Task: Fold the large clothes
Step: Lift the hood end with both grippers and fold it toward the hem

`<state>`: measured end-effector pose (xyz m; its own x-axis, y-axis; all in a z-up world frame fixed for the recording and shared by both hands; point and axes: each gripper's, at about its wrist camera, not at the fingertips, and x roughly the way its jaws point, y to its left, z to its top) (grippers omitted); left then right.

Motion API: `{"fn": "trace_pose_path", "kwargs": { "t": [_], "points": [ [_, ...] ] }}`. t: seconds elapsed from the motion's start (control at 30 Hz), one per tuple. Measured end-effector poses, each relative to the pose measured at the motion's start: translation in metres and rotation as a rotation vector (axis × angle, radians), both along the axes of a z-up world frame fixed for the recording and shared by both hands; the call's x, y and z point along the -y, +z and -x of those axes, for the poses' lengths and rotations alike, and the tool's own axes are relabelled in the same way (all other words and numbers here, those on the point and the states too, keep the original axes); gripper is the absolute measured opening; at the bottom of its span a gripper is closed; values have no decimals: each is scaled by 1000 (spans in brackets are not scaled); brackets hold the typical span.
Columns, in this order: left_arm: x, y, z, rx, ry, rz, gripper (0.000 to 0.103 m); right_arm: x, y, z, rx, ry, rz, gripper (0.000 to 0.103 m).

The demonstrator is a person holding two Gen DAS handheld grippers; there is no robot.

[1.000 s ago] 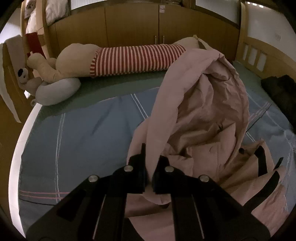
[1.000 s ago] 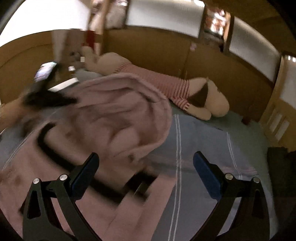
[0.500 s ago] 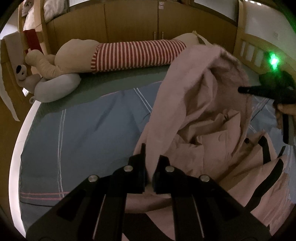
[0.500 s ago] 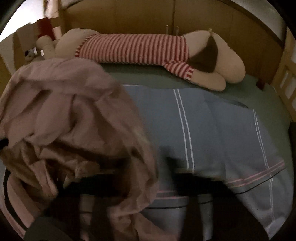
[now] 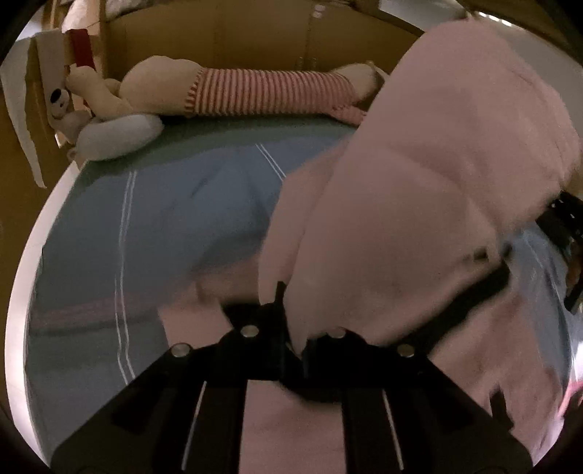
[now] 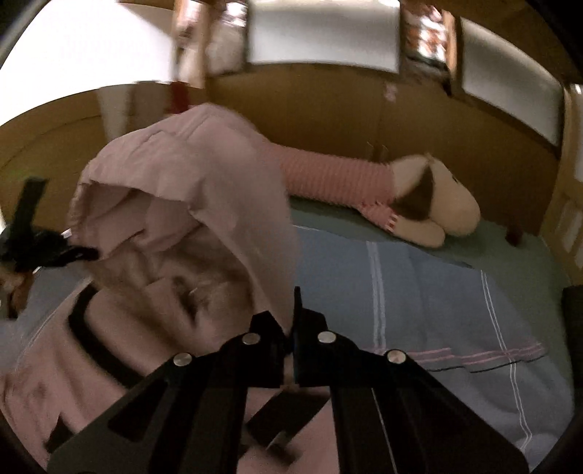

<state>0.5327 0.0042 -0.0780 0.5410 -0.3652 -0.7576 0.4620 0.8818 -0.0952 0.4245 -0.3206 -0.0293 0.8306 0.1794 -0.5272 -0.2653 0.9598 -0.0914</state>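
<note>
A large pink garment with black trim is lifted off the blue bedsheet and hangs bunched between my two grippers. My left gripper pinches a fold of the pink cloth low in the left wrist view; its jaws are just starting to open with the cloth still between them. In the right wrist view my right gripper is shut on another edge of the garment, which rises in a hump above it. The lower part with the black bands lies on the bed. Both views are blurred.
A long plush dog in a red-striped shirt lies along the wooden back wall, its head at the right. A grey cushion sits at the far left. A dark item lies by the bed's right edge.
The right gripper, wide open a second ago, has shut on the garment's edge. The pink cloth has been raised and now fills much more of the left wrist view.
</note>
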Motion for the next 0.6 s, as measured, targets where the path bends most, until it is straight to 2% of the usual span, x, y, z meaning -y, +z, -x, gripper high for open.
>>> {"fn": "trace_pose_path", "kwargs": {
  "t": [0.17, 0.2, 0.23, 0.27, 0.33, 0.4, 0.43, 0.47, 0.5, 0.53, 0.6],
  "points": [
    [-17, -19, 75, 12, -77, -27, 15, -12, -25, 80, 23, 63, 58, 3],
    [-20, -24, 84, -3, -84, -22, 15, -15, -33, 95, 25, 77, 81, 3],
    [-23, -32, 94, -27, -93, -25, 20, -16, -41, 105, 19, 81, 99, 3],
    [-23, -42, 109, -39, -111, -57, 42, -18, -53, 114, 5, 73, 132, 3],
    [-19, -55, 140, 19, -152, -169, 69, -26, -75, 123, -19, 76, 230, 5],
    [-18, -56, 164, 65, -178, -197, 69, -34, -91, 128, -13, 74, 333, 13],
    [-18, -52, 176, 71, -190, -182, 70, -39, -96, 133, -10, 71, 383, 26],
    [-20, -43, 192, 91, -188, -151, 72, -40, -96, 136, -2, 75, 392, 47],
    [-21, -37, 201, 108, -181, -137, 75, -41, -94, 145, 30, 70, 399, 59],
    [-22, -28, 213, 134, -170, -122, 83, -42, -89, 156, 69, 59, 407, 75],
    [-23, -6, 245, 207, -154, -95, 84, -41, -80, 176, 82, 56, 383, 78]
  ]
}}
